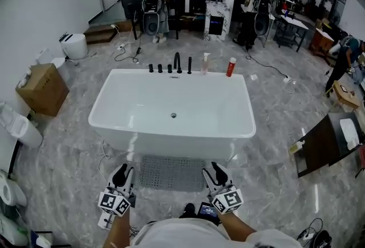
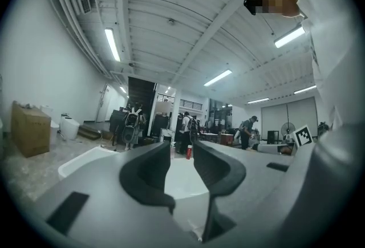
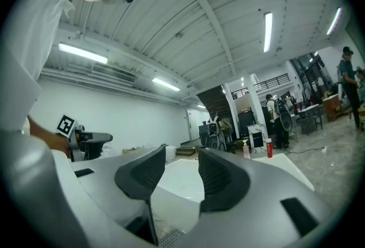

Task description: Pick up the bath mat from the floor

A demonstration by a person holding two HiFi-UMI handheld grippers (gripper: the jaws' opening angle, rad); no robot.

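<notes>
Grey, seemingly dotted bath mat (image 1: 173, 173) lies flat just beside the bathtub (image 1: 114, 105).

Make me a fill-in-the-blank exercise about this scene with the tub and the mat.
The grey bath mat lies on the floor in front of the white ____.
The left gripper and right gripper have jaws that are ____ rather than shut, nothing between them.
The rightmost bottle beside the black faucet is ____.
Missing words: bathtub; open; red.

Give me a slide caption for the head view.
Left gripper and right gripper, both open, flank the grey bath mat beside the bathtub.
</notes>
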